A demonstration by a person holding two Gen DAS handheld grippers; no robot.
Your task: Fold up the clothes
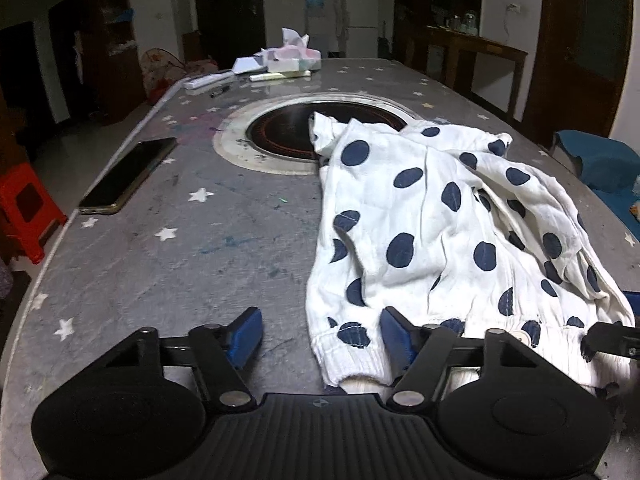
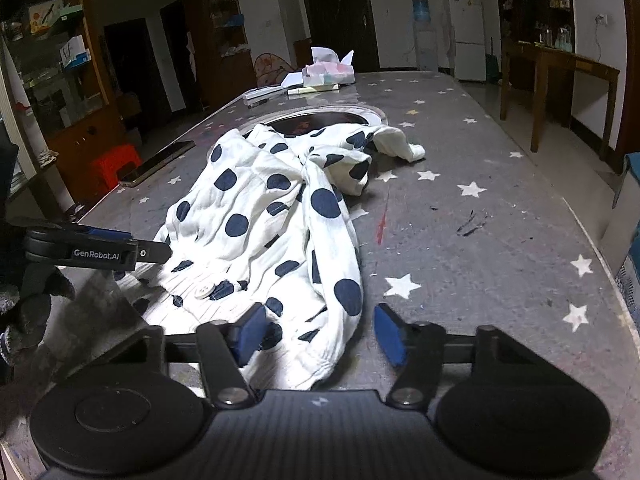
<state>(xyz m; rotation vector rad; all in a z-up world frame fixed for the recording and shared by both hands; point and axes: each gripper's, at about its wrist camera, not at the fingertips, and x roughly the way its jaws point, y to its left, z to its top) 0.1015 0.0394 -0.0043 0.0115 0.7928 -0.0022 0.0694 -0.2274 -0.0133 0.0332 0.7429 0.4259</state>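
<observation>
The near hem of the dotted garment [image 1: 404, 220] runs under the left gripper [image 1: 320, 338], so its lowest edge is hidden. Its right side passes behind the other gripper's dark finger at the picture's right edge. The garment covers the near right part of the round burner [image 1: 288, 128] set in the table [image 1: 200, 248]. In the right wrist view a gloved hand [image 2: 28, 312] is cut off by the left edge. The things on the shelves [image 2: 60, 60] at the far left are too small to tell. Whether either gripper's pads press the cloth cannot be told.
</observation>
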